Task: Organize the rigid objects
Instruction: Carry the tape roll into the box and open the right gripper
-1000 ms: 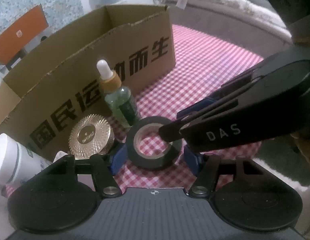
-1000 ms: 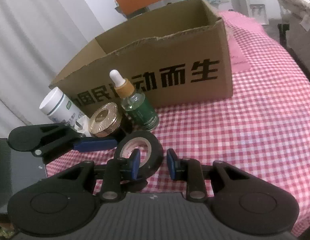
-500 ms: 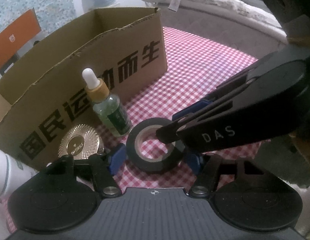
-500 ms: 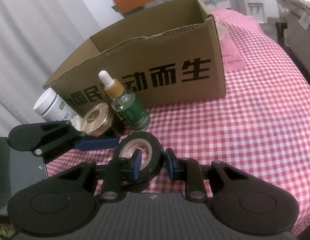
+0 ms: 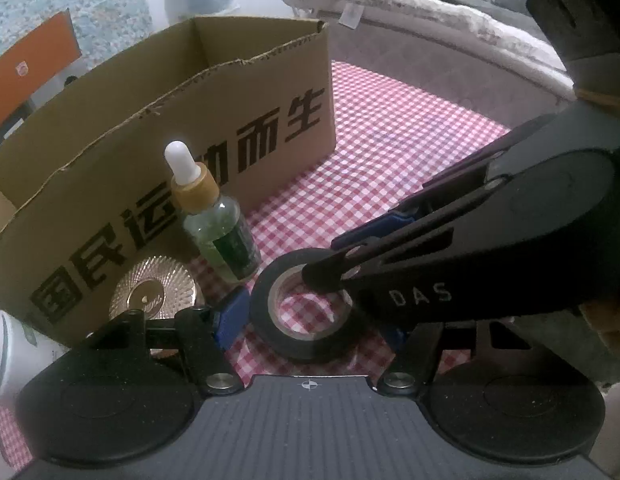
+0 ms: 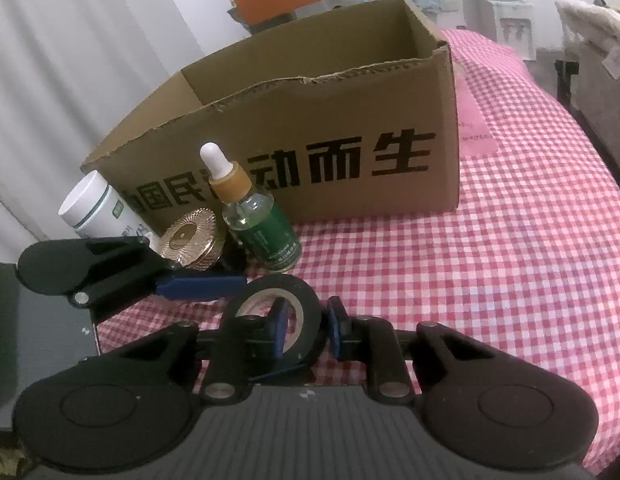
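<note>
A black tape roll [image 5: 305, 346] [image 6: 277, 282] lies flat on the red-checked tablecloth [image 6: 510, 240], in front of an open cardboard box [image 6: 350, 120] [image 5: 189, 128]. My right gripper [image 6: 306, 320] is shut on the roll's near wall, one finger inside the hole and one outside. In the left wrist view the right gripper [image 5: 326, 276] reaches in from the right over the roll. My left gripper [image 5: 312, 324] stands open astride the roll; its right finger is hidden behind the right gripper. Its left finger [image 6: 201, 282] ends at the roll's left side.
A green dropper bottle [image 5: 225, 240] [image 6: 265, 232] stands upright just behind the roll. Left of it sit a gold ribbed round case [image 5: 149, 296] [image 6: 189, 240] and a white bottle [image 6: 93, 208]. The checked cloth stretches away to the right of the box.
The right gripper's fingers have closed in on the roll's wall. The left gripper and the roll have stayed where they were.
</note>
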`<state>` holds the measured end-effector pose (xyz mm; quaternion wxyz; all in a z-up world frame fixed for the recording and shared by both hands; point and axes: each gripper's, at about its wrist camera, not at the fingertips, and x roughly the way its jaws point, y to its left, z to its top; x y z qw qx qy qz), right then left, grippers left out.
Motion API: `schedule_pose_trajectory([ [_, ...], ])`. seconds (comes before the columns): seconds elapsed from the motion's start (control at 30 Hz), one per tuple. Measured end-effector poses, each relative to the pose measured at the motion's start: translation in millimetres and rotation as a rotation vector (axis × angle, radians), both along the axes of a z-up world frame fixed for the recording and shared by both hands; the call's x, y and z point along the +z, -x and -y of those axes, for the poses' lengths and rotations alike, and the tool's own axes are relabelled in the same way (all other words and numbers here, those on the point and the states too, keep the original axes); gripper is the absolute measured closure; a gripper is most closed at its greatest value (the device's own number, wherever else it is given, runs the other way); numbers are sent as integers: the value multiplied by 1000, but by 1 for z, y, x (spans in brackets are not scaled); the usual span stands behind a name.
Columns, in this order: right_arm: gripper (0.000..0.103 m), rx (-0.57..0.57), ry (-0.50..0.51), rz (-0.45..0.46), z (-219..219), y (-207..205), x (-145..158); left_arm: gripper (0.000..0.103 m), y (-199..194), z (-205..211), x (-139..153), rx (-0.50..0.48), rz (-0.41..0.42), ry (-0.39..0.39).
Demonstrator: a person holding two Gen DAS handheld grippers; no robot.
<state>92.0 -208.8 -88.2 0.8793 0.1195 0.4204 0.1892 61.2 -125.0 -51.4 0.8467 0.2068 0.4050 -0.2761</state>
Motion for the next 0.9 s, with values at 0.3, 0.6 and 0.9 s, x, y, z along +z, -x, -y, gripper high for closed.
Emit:
schedule_pose_trajectory([
  [0.3, 81, -13, 37, 92, -6, 25, 37, 36, 20, -14, 36, -7, 99, 71],
  [0.6, 81, 53, 102, 326, -25, 28, 121, 36, 15, -37, 113, 14, 306, 135],
  [0.9, 81, 181, 64, 272, -42, -76, 155, 36, -83, -58, 138, 92, 182, 115],
])
